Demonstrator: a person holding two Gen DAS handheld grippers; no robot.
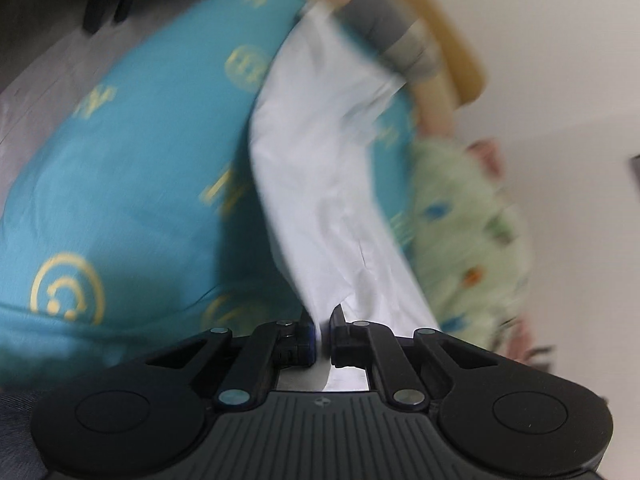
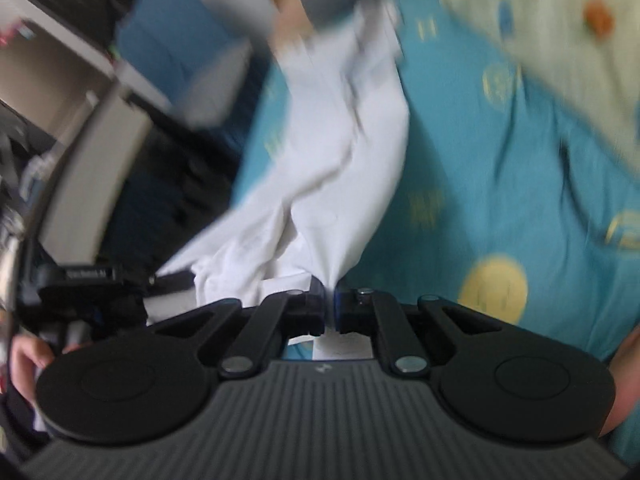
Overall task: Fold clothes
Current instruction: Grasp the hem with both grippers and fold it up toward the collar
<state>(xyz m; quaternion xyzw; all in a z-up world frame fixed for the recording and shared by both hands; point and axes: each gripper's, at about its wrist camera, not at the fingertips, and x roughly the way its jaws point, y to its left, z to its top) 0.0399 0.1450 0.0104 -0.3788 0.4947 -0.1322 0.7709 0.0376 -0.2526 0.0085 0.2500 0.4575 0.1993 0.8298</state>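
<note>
A white garment (image 1: 320,168) hangs stretched above a teal bed sheet (image 1: 132,168) printed with yellow smiley faces. My left gripper (image 1: 324,326) is shut on one edge of it. In the right wrist view the same white garment (image 2: 340,168) runs away from my right gripper (image 2: 330,300), which is shut on another edge. The left gripper (image 2: 96,292) also shows at the left of that view, holding the cloth. Grey striped cloth (image 1: 396,36) lies at the garment's far end. Both views are blurred by motion.
A pale green quilt (image 1: 468,232) with coloured spots lies on the bed beside the garment; it also shows in the right wrist view (image 2: 560,40). A wooden headboard (image 1: 452,40) stands against a white wall. Dark furniture and a blue item (image 2: 172,44) stand off the bed's side.
</note>
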